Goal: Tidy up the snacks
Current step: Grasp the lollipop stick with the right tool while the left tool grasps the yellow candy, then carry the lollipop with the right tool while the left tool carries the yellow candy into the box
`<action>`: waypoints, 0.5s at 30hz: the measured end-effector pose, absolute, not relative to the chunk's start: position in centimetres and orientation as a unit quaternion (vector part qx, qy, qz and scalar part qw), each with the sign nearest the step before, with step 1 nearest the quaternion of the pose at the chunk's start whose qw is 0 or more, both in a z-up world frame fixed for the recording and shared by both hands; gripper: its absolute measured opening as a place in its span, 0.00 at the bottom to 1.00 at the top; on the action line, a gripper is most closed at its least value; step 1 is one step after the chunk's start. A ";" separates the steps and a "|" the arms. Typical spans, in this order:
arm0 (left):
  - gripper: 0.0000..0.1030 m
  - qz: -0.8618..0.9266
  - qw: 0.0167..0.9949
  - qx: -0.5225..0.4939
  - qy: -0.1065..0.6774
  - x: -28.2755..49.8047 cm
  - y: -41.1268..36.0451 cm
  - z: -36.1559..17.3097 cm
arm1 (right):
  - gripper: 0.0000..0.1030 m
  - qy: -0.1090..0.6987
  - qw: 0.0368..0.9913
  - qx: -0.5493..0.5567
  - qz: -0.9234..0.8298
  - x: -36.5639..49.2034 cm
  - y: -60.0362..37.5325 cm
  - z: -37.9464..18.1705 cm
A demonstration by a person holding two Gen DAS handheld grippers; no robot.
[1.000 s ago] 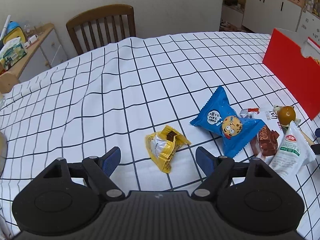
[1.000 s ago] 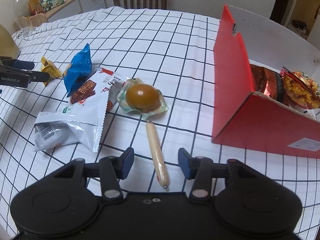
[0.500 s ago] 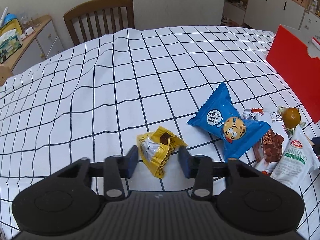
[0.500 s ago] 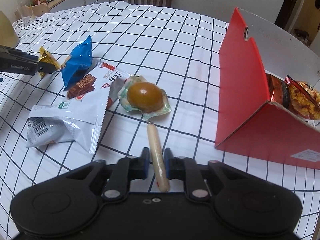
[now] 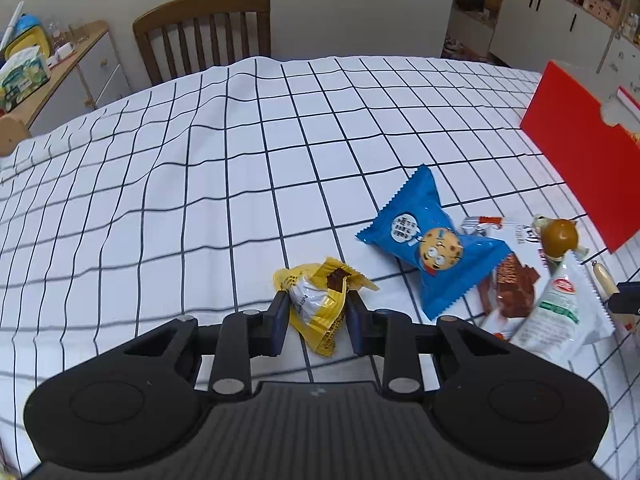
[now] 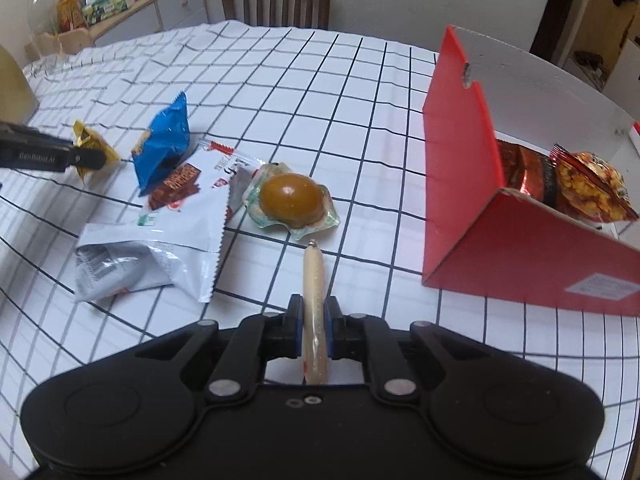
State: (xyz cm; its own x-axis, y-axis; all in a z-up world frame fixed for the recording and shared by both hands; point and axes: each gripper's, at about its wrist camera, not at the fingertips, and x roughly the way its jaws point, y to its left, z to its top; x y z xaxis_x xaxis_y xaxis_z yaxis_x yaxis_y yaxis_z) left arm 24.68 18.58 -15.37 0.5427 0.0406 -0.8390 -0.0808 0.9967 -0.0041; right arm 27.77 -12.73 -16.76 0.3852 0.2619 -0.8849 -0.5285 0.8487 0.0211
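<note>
My left gripper (image 5: 318, 314) is clamped on the yellow snack packet (image 5: 320, 304), pads pressed against both its sides, the packet on the checked tablecloth (image 5: 224, 184). My right gripper (image 6: 314, 330) is pinched nearly closed around the sausage stick (image 6: 313, 296), which points straight ahead between the fingers. The red box (image 6: 516, 248) stands ahead to the right of it, the blue cookie packet (image 5: 430, 244) ahead-right of my left.

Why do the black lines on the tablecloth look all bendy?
Left wrist view: the fisheye lens bows the checked white tablecloth, and real wrinkles add waves. Right wrist view: the same curving, plus a shiny glare spot on the round brown wrapped snack.
</note>
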 end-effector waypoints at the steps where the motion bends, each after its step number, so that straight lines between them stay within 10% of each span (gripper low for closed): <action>1: 0.28 0.036 0.877 -0.026 0.478 24.4 18.5 -15.1 | 0.09 0.498 0.823 -0.129 0.241 27.6 -12.9 -16.4; 15: 0.28 0.028 0.875 -0.073 0.478 19.2 16.6 -11.3 | 0.09 0.468 0.843 -0.091 0.249 23.7 -14.8 -11.2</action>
